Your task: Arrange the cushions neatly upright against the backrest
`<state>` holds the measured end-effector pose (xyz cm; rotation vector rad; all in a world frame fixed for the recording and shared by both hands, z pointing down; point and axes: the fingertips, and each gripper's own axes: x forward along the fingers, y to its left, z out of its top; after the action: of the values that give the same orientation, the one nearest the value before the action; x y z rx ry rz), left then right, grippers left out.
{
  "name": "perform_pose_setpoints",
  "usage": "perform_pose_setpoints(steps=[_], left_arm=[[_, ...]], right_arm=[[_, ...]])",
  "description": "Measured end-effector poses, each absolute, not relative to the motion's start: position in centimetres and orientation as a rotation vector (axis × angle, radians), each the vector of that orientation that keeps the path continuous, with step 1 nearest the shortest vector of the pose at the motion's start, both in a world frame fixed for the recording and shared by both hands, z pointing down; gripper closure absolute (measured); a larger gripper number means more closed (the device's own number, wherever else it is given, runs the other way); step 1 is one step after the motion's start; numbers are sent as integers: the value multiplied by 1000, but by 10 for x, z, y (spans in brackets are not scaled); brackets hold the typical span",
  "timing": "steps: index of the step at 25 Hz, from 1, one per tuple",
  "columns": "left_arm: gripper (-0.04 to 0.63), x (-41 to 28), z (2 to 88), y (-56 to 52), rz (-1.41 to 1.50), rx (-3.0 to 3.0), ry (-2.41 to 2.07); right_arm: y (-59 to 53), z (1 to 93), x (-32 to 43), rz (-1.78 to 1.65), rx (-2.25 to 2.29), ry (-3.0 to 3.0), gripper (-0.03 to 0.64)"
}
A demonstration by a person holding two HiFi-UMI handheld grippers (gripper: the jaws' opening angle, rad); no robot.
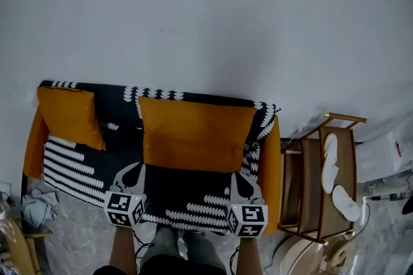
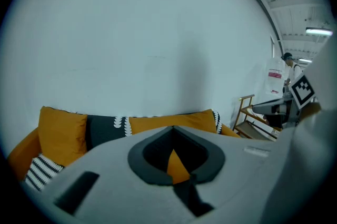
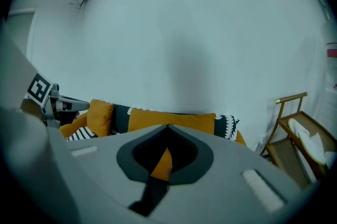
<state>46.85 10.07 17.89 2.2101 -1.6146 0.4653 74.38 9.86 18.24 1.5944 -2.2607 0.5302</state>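
A sofa [image 1: 77, 164] with a black-and-white patterned cover and orange arms stands against the wall. A wide orange cushion [image 1: 193, 135] stands upright against the backrest in the middle. A smaller orange cushion [image 1: 68, 115] leans at the left end. My left gripper [image 1: 137, 168] is shut in front of the wide cushion's lower left corner, and my right gripper [image 1: 238, 174] is shut at its lower right corner. Nothing shows between either pair of jaws. In the left gripper view the shut gripper [image 2: 172, 127] faces the wide cushion [image 2: 158, 124]. The right gripper [image 3: 167, 126] faces the same cushion [image 3: 174, 119].
A wooden rack [image 1: 316, 177] holding white slippers [image 1: 331, 157] stands right of the sofa. A grey cloth [image 1: 39, 208] lies on the floor at the left. The plain white wall [image 1: 206, 9] rises behind the sofa. My legs [image 1: 174, 254] are at the sofa's front edge.
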Motion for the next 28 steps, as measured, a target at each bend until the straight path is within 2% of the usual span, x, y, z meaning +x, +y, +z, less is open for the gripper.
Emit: perform_pose_setpoints(steps=[13, 28], left_arm=[[595, 483, 98, 132, 355, 2291, -1696], [595, 444, 30, 135, 291, 2423, -1725]], right_arm=[[117, 115, 741, 455, 1520, -2387, 604], [127, 43, 714, 296, 1605, -2412, 606]])
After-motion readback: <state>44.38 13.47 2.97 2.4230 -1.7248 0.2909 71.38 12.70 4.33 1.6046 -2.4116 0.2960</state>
